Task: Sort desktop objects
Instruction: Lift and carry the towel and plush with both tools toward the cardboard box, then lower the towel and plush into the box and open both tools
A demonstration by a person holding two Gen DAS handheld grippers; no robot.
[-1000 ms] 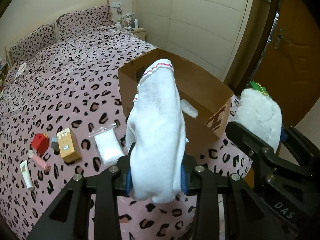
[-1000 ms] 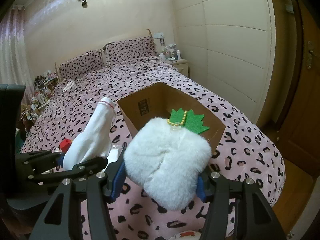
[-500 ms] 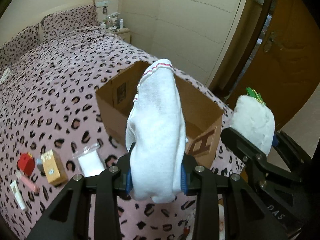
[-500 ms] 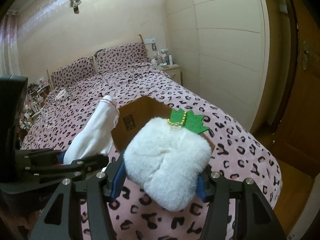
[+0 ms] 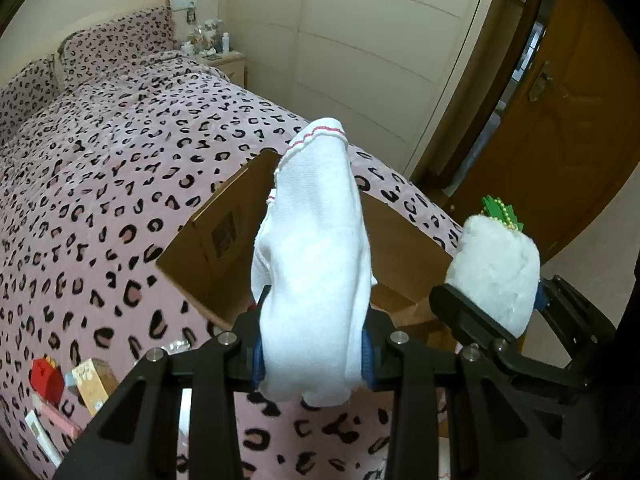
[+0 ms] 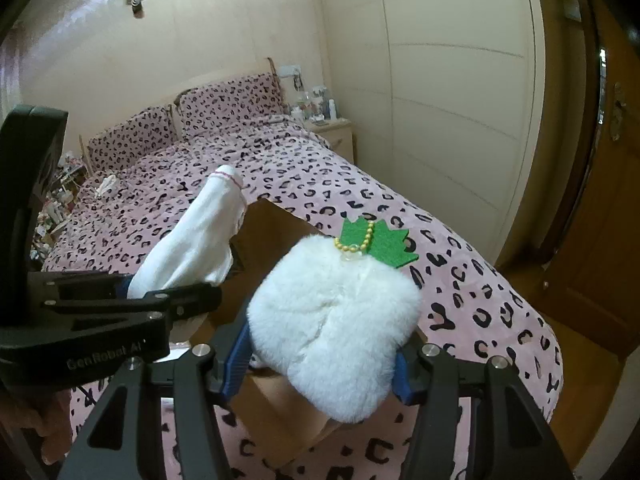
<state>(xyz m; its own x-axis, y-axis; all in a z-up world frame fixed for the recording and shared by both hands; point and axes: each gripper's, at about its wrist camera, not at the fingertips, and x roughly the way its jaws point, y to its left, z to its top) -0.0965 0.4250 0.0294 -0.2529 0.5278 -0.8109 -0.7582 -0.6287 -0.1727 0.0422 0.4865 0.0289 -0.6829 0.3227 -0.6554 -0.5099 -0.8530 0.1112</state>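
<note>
My left gripper (image 5: 312, 354) is shut on a white sock (image 5: 316, 264) with a red-stitched cuff, which stands up between the blue pads over the open cardboard box (image 5: 208, 236). My right gripper (image 6: 320, 364) is shut on a white fluffy toy (image 6: 336, 316) with green felt leaves and a gold bead string (image 6: 356, 242). The toy hangs above the box's near right corner (image 6: 272, 396). In the left wrist view the toy (image 5: 496, 272) and right gripper (image 5: 496, 332) sit just right of the sock. The right wrist view has the sock (image 6: 196, 244) at left.
The box lies on a pink leopard-print bed (image 5: 100, 168). Small items lie at the lower left: a red block (image 5: 46, 378), a tan carton (image 5: 96, 384), a pink stick (image 5: 56, 416), a white tube (image 5: 40, 436). A wardrobe (image 5: 380, 48) and wooden door (image 5: 560, 120) stand right.
Both grippers have travelled together with their loads toward the box, which now sits lower and closer under them. The loose items on the bed slid to the lower left. Both grips are unchanged.
</note>
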